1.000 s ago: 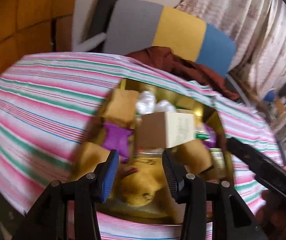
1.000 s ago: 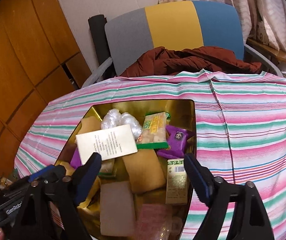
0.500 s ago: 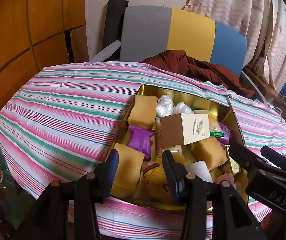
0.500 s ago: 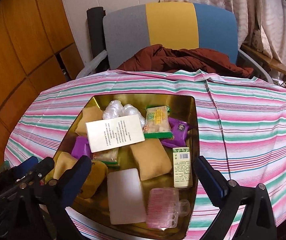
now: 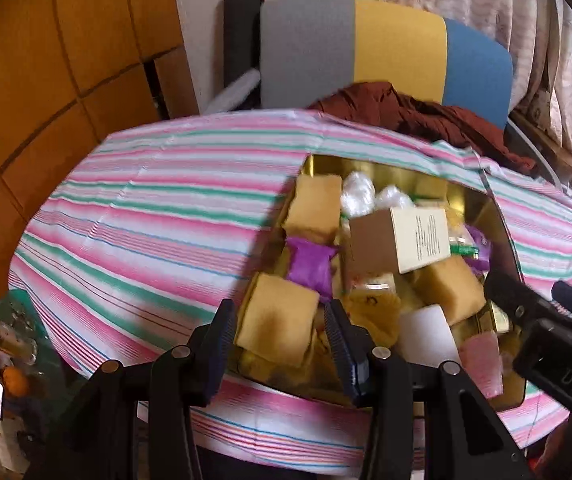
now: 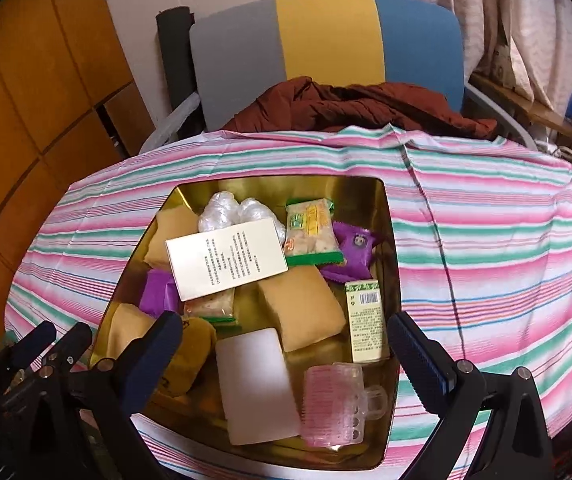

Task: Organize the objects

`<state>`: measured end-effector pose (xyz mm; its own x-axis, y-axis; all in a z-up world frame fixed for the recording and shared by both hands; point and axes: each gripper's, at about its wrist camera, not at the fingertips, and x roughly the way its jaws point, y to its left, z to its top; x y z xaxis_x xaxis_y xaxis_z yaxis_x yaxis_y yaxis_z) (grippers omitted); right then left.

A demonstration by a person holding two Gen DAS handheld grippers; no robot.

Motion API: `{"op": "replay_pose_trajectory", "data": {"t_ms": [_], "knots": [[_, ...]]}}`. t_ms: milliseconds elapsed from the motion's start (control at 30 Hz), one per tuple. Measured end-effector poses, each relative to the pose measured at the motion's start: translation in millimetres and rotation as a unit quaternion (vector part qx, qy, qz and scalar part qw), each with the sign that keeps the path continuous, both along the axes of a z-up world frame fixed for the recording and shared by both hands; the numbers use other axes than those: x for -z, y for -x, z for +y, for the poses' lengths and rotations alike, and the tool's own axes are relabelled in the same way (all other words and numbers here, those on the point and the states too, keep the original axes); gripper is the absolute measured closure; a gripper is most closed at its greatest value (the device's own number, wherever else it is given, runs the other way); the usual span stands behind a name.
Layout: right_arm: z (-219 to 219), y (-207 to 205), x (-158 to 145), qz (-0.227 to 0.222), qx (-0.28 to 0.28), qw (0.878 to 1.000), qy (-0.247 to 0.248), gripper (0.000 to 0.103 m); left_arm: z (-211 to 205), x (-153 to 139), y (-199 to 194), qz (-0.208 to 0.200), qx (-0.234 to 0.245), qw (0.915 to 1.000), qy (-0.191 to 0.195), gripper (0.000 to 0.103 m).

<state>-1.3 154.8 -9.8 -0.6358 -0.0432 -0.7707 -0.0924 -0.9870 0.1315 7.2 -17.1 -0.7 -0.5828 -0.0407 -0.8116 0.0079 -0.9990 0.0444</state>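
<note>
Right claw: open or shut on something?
Open. The right claw has its fingers spread wide above the gold tin, pressing on nothing.

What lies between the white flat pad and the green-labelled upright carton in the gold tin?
A tan padded pouch lies between the white flat pad and green-labelled carton, seen in the right wrist view.

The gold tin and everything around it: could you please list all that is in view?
gold tin: 1, gold, on striped cloth
tan pouches: about 4, inside tin
cream box: 1, atop the pile
purple packets: 2, inside tin
green box: 1, right wall
green-edged snack packs: 2, inside tin
white wads: 2, far end
white block: 1, near end
pink brush: 1, near end
striped cloth: 1, pink-green
chair: 1, grey-yellow-blue, behind
brown garment: 1, on chair
left gripper: narrow, empty
right gripper: wide open
</note>
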Motion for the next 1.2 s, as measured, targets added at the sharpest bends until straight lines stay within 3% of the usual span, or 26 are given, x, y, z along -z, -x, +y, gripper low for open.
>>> {"op": "replay_pose_trajectory", "data": {"t_ms": [300, 533, 1000, 1200], "knots": [[1, -5, -5, 0.003, -0.007, 1.0, -0.019, 0.0, -1, 4, 8, -0.003, -0.01, 0.9999, -0.003, 0.057], [-1, -2, 2, -0.001, -0.007, 1.0, -0.027, 0.0, -4, 2, 13, -0.017, 0.004, 0.999, -0.04, 0.057], [4, 2, 5, -0.002, 0.001, 1.0, -0.022, 0.0, 3, -6, 6, -0.008, 0.019, 0.9993, -0.032, 0.059], [2, 1, 1, 0.005, -0.001, 1.0, -0.025, 0.0, 4, -11, 5, -0.005, 0.018, 0.9987, -0.048, 0.059]]}}
